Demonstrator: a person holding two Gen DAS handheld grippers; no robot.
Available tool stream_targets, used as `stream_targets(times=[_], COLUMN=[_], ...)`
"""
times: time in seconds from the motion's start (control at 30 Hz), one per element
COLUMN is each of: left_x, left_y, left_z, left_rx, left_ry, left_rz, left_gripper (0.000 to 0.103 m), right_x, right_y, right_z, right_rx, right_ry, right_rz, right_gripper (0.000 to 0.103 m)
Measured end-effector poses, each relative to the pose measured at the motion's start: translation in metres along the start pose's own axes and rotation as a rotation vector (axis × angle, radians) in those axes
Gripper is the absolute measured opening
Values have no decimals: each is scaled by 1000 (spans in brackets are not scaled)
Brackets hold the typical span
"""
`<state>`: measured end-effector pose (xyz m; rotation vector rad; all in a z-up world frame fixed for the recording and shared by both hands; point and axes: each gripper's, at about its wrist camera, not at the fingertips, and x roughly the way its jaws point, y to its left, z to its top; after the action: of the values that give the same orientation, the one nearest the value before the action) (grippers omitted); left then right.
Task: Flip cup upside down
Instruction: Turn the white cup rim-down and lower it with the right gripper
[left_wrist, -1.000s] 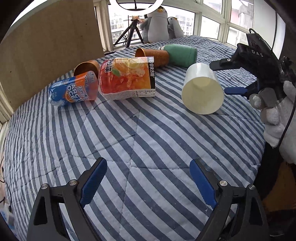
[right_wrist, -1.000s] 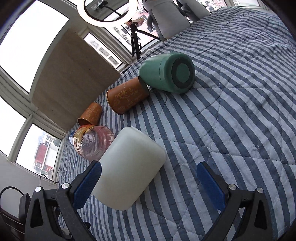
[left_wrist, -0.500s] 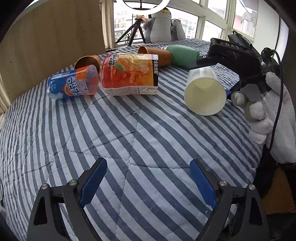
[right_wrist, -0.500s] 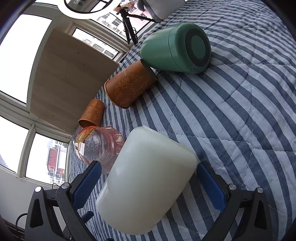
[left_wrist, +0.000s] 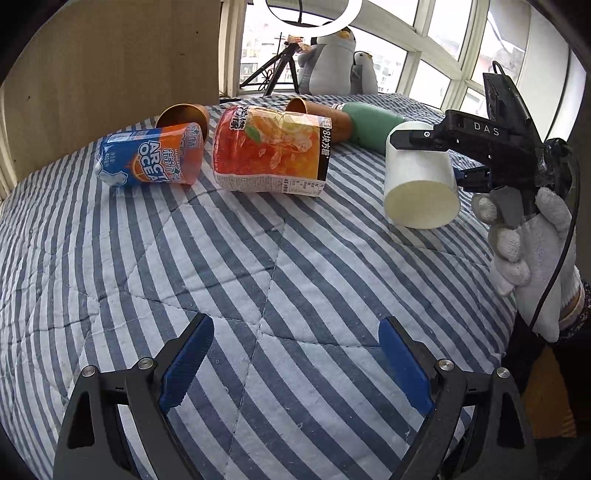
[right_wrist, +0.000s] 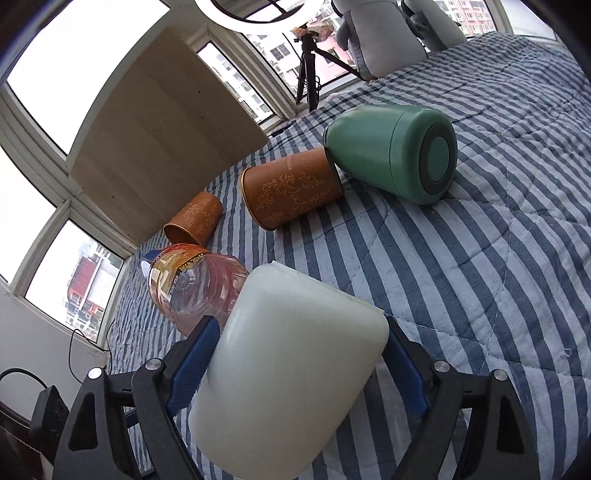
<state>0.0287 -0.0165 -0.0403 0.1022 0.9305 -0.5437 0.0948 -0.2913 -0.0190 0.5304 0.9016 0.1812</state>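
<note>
Right tongs (right_wrist: 295, 373) had closed onto the white cup (right_wrist: 291, 373), a blue pad pressing each side of its wall; half a second earlier the same pads stood wide and clear of it. In the left wrist view the cup (left_wrist: 419, 181) lay tilted on the striped bed (left_wrist: 258, 258), its mouth facing the camera, just beside the green flask (left_wrist: 373, 125) on the flask's near side. Whether the cup had left the bed could not be told. Left tongs (left_wrist: 295, 354) hung wide and empty, well apart from the flask, over bare quilt. The large orange bottle (left_wrist: 269, 151), the blue-and-orange bottle (left_wrist: 147, 158) and two brown cups (right_wrist: 291, 192) lay beyond, on the far side of the flask from the gloved right hand (left_wrist: 524, 243). With the grip made, the remaining work appeared to be a lift and a wrist roll to bring the mouth down.
</note>
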Motion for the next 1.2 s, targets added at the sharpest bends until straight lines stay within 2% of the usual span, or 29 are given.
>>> stream_targets(times=[0.2, 0.37, 0.5, 0.63, 0.8, 1.07, 1.2], left_x=[2, 5, 6, 5, 5, 6, 3], left_y=[-4, -4, 0, 2, -4, -13, -20], left_z=[2, 2, 5, 8, 9, 15, 19], left_rx=[-15, -30, -46, -66, -55, -47, -37], left_ry=[-17, -20, -33, -50, -56, -73, -94], left_rz=[-16, -18, -11, -22, -26, -16, -4], left_gripper=[93, 93, 93, 93, 93, 93, 93], right_x=[-11, 13, 30, 24, 18, 22, 22], right_y=[29, 50, 58, 68, 81, 80, 74], right_z=[14, 19, 14, 7, 4, -2, -4], right_rx=[-267, -447, -534, -591, -666, -717, -704], right_ry=[-215, -297, -268, -279, -294, -220, -224], right_rz=[-162, -285, -307, -301, -352, -360, -346], right_gripper=[82, 80, 78, 75, 75, 75, 75])
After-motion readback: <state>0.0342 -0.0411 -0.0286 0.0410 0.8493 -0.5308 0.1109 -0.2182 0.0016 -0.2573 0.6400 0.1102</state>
